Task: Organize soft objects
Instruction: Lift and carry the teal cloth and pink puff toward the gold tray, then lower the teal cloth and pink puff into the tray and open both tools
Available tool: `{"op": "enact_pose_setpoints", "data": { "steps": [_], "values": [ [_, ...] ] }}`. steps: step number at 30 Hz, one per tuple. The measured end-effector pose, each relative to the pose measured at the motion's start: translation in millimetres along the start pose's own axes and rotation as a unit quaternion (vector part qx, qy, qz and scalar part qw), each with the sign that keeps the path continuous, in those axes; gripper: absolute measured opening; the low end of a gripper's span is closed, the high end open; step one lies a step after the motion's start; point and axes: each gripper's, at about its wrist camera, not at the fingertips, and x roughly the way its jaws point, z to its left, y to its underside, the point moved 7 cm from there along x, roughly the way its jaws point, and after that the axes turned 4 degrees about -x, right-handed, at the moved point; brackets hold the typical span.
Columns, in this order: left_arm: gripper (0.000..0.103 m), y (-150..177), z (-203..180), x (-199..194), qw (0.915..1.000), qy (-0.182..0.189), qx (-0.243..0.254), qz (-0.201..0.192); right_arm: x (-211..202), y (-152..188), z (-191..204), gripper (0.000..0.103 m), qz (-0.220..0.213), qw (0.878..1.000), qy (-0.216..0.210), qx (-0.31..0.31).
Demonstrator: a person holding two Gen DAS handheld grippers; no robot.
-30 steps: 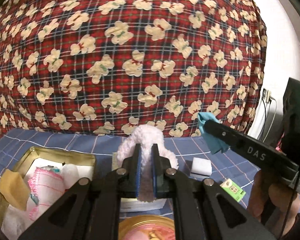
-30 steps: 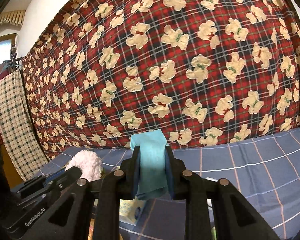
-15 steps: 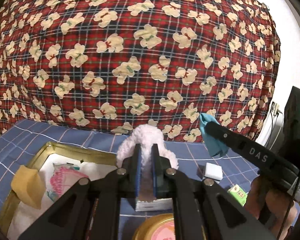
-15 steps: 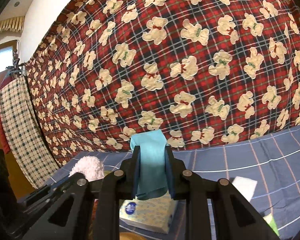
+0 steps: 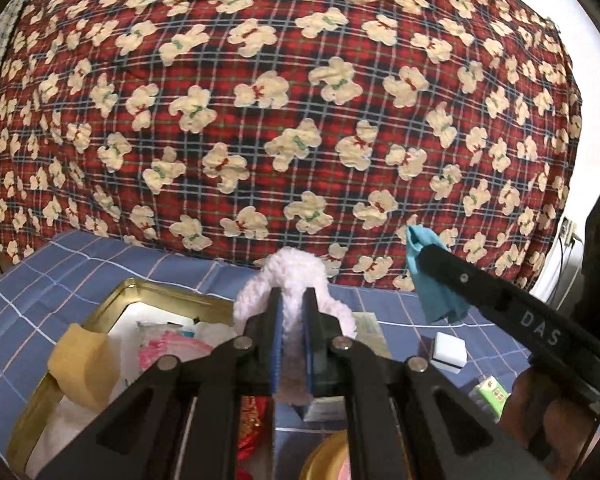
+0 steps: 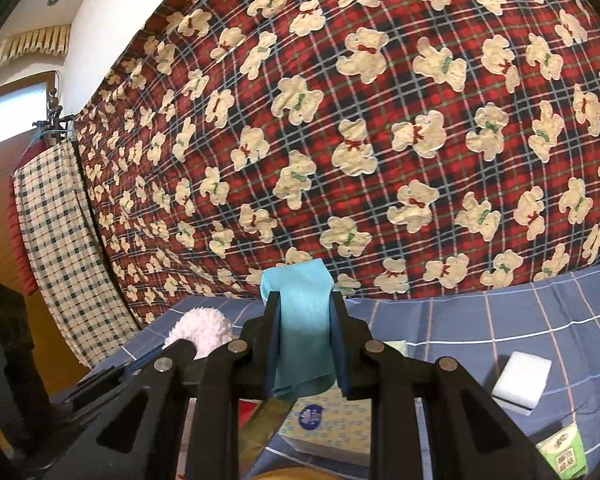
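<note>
A red plaid hanging cloth printed with cream teddy bears (image 5: 300, 100) fills the background of both wrist views. Below it spreads a blue checked cloth (image 6: 500, 320) covering the desk. At 9 o'clock in the right wrist view a green-and-cream checked towel (image 6: 56, 248) hangs beside the bear cloth.

On the desk, at 8 o'clock in the left wrist view, sits a gold-rimmed tin box (image 5: 112, 300) holding white and pink fabrics (image 5: 168, 350), with a tan piece (image 5: 82, 364) draped over its near-left rim. A patterned tissue pack (image 6: 332, 424) lies just below the right tongs in the right wrist view. A white sponge block with a dark base (image 6: 522, 382) rests at 4 o'clock there, and a small green packet (image 6: 564, 456) lies nearer the camera at 5 o'clock.

The left tongs (image 5: 292, 344) are clamped on a fluffy pale pink plush piece (image 5: 296, 276), which bulges out above and beside the tips, held above the desk just right of the tin box. The right tongs (image 6: 304, 344) pinch a folded teal cloth (image 6: 300, 320), which stands above the tips and hangs below them, lifted over the tissue pack. In the left wrist view the right tongs reach in from 3 o'clock, the teal cloth dangling at their tip.
</note>
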Motion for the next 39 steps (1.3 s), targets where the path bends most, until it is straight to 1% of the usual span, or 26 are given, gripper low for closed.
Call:
{"op": "enact_pose_setpoints", "data": {
  "steps": [9, 14, 27, 39],
  "values": [
    [0.006, -2.0, 21.7, -3.6, 0.9995, -0.026, -0.013, -0.006, 6.9, 4.3, 18.8, 0.025, 0.009, 1.000, -0.018, -0.004],
    [0.006, -1.1, 34.5, -5.2, 0.9989, -0.040, -0.024, -0.006, 11.9, 10.4, 35.9, 0.025, 0.017, 0.999, -0.031, -0.018],
    [0.006, 1.4, 54.1, -8.8, 0.9976, -0.057, -0.038, -0.006, 17.8, 24.0, 70.1, 0.025, 0.029, 0.997, -0.054, -0.054],
    [0.006, 1.8, 67.5, -18.4, 0.9963, -0.071, -0.044, -0.019, 18.5, 29.4, 86.8, 0.025, 0.032, 0.995, -0.066, -0.069]
  ]
}}
